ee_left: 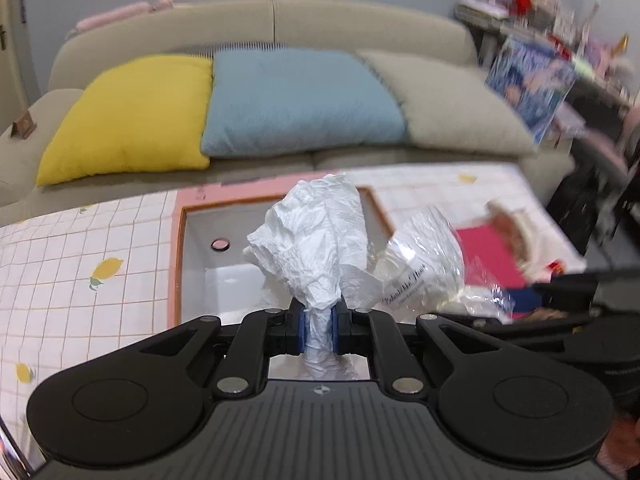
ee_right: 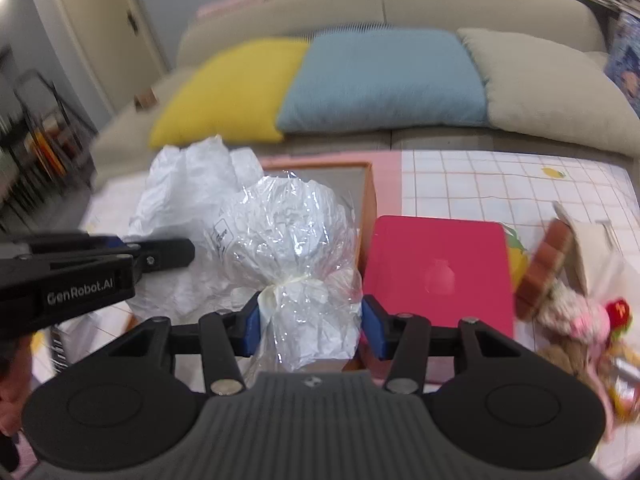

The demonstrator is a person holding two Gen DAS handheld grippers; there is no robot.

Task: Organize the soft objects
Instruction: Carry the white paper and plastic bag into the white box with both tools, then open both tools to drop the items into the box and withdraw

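1. Jaws on the left gripper [ee_left: 319,330] were pinched tight on the twisted neck of a white crumpled bag [ee_left: 314,236], which bloomed up over the open box [ee_left: 196,256] at twelve o'clock from the fingers.
2. Jaws on the right gripper [ee_right: 310,326] stood fairly wide, with a clear plastic bundle [ee_right: 286,236] sitting between the blue pads; whether they actually pressed it, I could not tell.
3. That thin neck looked slippery to me; a sudden swing might have let the white bag slide out and miss the box.
4. If the right pads were loose, the bundle might have dropped onto the box rim or the pink lid [ee_right: 438,272] at two o'clock from it.
5. Both grippers hung close together, the left at nine o'clock in the right view, so a clash or tangled plastic seemed possible.
6. Stuffed toys [ee_right: 576,320] lay at three o'clock, near enough for a wide sweep to knock them.
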